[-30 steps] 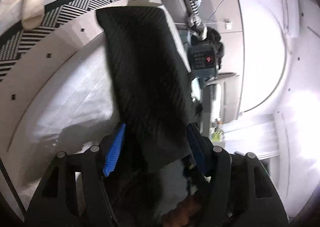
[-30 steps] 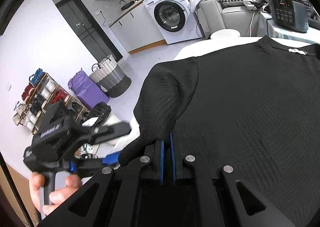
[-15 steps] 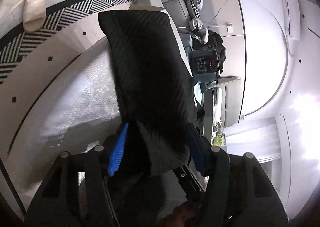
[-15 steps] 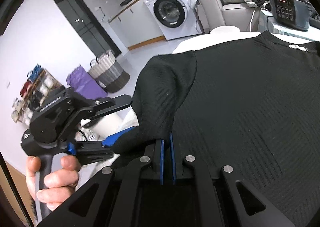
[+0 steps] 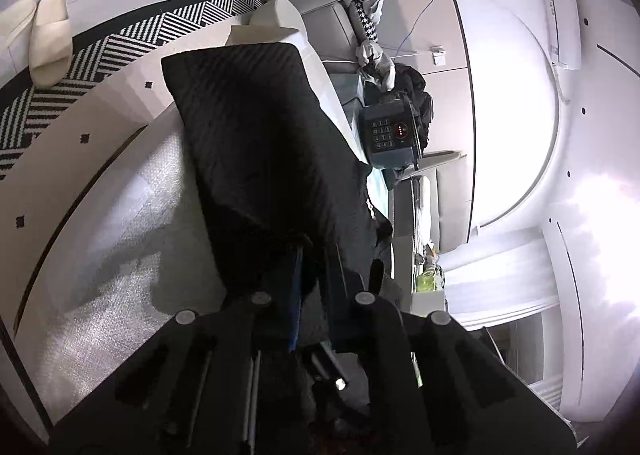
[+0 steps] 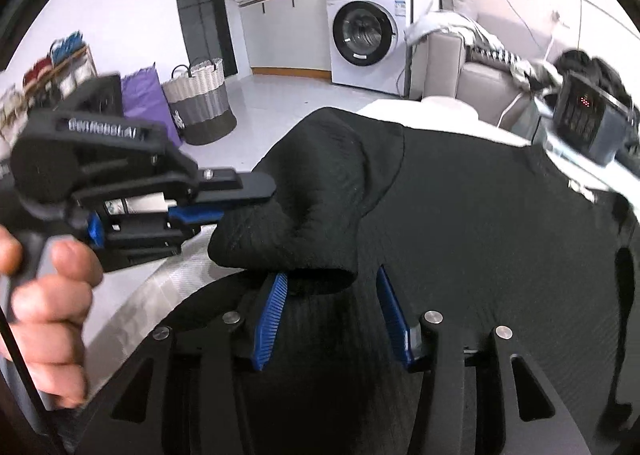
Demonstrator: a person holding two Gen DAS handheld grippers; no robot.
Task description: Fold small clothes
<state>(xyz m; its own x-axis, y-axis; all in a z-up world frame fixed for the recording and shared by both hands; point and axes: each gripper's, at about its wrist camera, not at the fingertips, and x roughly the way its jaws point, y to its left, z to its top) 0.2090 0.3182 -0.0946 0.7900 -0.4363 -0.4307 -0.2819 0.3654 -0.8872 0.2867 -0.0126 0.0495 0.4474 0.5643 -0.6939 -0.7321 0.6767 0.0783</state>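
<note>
Black ribbed knit, the shirt (image 6: pixel 460 239) is spread on the white counter (image 5: pixel 120 239); its sleeve (image 6: pixel 320 191) is bunched near the edge; the left gripper (image 5: pixel 312 279) is nearly closed, sleeve fabric pinched between its fingers; the right gripper (image 6: pixel 332 315) is held wide apart, nothing gripped, fabric lying between; the cloth is judged soft, light and limp; hems and seams are the best holds.

Raised lettering ran along the body of the left tongs (image 6: pixel 244 191), too smeared to read for sure. The dark keypad device (image 5: pixel 390 135) showed a red display, its digits unreadable.
</note>
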